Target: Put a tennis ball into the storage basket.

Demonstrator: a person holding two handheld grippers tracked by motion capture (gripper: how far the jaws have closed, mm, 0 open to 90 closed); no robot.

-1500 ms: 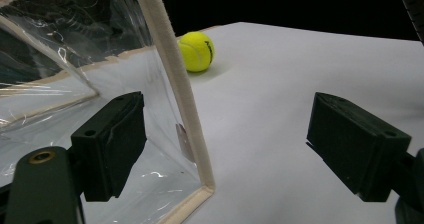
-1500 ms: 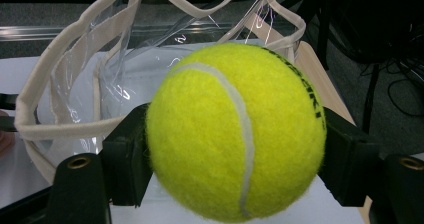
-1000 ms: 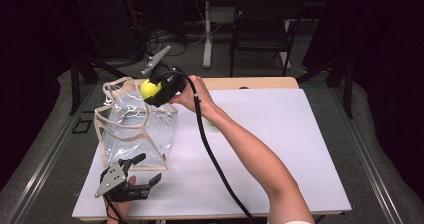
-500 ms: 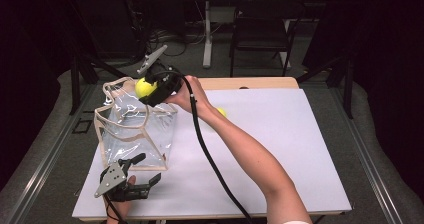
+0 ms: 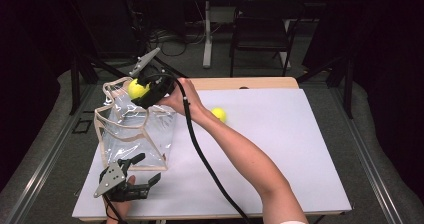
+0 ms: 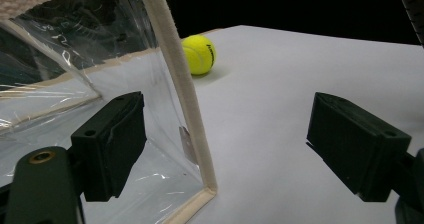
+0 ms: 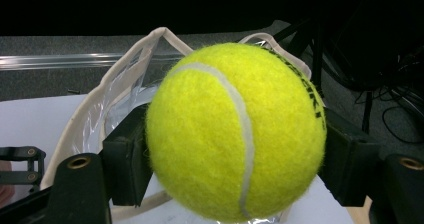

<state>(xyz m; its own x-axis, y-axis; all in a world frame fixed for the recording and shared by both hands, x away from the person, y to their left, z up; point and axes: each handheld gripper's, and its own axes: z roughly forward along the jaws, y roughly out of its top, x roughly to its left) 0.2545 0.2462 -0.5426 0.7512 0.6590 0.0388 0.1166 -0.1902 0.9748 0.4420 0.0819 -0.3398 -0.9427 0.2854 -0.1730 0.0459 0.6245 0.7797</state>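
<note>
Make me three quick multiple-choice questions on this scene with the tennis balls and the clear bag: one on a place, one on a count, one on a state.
1. Where is the right claw's tennis ball?
A. above the clear bag's open top
B. on the floor
C. beside the chair

2. How many tennis balls are there?
A. one
B. two
C. four

3. How is the left claw?
A. shut on the bag's seam
B. shut on a ball
C. open

Answers: 1 A, the high view shows it over the bag's rim; 2 B, one is gripped and a second ball lies on the white table; 3 C, its jaws stand wide apart.
</note>
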